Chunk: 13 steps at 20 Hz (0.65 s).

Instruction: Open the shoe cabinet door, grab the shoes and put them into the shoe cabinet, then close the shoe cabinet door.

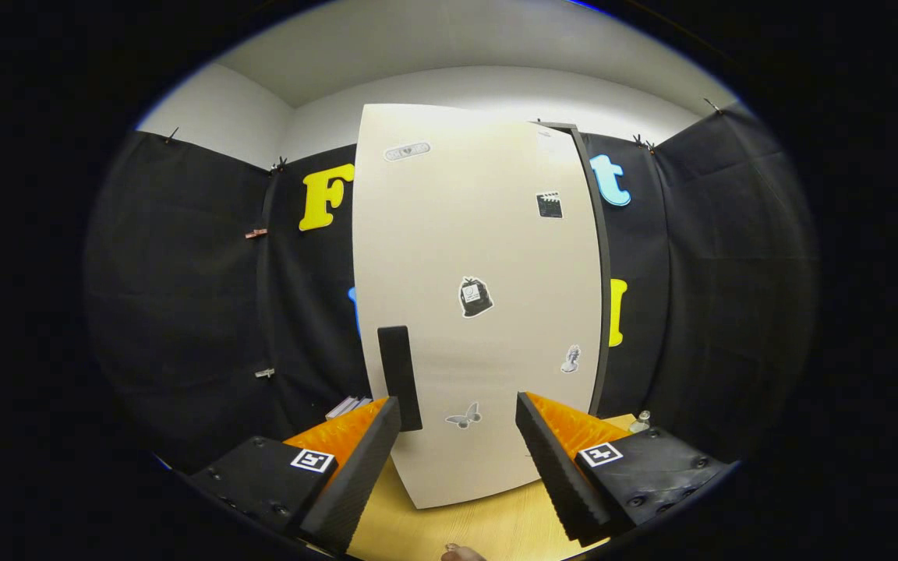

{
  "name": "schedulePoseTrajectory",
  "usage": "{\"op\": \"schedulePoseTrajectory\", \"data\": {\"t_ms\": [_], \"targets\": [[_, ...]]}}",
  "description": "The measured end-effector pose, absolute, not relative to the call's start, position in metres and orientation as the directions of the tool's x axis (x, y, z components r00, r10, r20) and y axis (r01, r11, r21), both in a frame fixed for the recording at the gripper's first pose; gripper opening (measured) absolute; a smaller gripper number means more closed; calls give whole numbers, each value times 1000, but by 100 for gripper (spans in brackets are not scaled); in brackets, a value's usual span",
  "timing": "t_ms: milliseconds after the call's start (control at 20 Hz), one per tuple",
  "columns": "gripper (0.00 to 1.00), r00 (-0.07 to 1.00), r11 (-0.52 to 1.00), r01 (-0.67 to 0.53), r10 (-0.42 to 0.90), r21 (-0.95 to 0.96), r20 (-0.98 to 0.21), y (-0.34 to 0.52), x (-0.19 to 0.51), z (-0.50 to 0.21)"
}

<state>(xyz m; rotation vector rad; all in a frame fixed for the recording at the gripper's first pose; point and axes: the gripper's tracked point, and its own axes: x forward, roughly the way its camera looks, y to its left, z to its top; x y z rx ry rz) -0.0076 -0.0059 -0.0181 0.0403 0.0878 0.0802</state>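
Observation:
The shoe cabinet's pale door stands upright just ahead of me, with several small stickers on it. Its black vertical handle sits low on the door's left side, just above my left fingertip. The cabinet's dark side edge runs down the right of the door. I cannot tell whether the door is fully closed or slightly ajar. My gripper is open, its fingers spread wide in front of the door's lower part with nothing between them.
The cabinet stands on a light wooden table. A few books lie beyond the left finger, and a small bottle stands beyond the right finger. A person's fingertip shows under the gripper. Black cloth walls close in on both sides.

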Motion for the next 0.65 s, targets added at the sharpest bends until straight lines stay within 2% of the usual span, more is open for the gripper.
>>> {"op": "schedulePoseTrajectory", "data": {"t_ms": [650], "targets": [[98, 995, 998, -66, 67, 16, -68, -5, 1, -17]]}}
